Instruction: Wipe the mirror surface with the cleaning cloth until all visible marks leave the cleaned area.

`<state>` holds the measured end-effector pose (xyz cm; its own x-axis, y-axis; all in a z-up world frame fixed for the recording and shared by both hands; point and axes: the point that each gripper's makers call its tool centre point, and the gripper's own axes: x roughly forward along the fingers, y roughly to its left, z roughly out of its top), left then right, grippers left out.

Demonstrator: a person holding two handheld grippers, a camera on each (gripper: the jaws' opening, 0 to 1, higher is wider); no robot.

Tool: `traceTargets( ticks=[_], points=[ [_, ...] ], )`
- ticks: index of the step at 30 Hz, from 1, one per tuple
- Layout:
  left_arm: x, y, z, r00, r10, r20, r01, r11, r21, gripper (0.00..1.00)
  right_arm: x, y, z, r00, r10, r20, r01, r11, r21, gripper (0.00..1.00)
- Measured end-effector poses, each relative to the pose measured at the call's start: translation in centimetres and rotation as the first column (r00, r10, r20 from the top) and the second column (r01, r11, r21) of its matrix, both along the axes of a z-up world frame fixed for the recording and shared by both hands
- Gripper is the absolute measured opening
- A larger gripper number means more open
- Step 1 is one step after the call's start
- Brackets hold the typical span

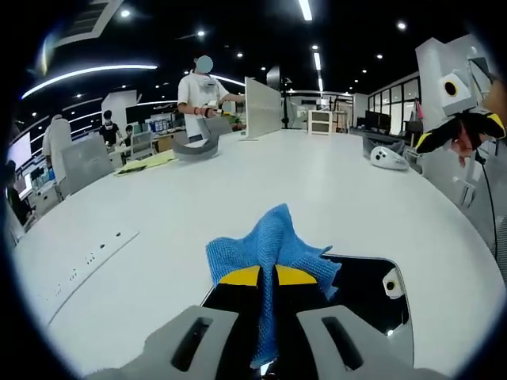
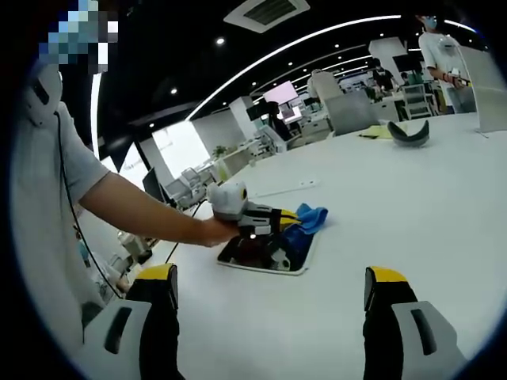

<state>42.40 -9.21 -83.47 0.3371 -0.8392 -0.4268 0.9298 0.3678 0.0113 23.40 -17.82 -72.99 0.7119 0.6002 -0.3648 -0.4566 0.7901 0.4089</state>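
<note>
Mirror lies flat on big white table, dark glass w/ white rim, near table edge; in right gripper view it's mid-table under the other tool. Left gripper clamped on blue cleaning cloth, cloth bunched over mirror's far edge, pressed to glass. Right gripper jaws spread wide, holding nothing, above table, well apart from mirror. Person's hand grips left tool.
</note>
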Motion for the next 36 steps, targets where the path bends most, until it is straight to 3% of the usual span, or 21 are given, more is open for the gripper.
traceTargets(
  ticks=[36],
  points=[
    [0.52, 0.61, 0.01, 1.0, 0.018, -0.001, -0.018, 1.0, 0.001, 0.03, -0.14, -0.02, -0.18, 1.0, -0.002, -0.005, 0.002, 1.0, 0.001, 0.98]
  ],
)
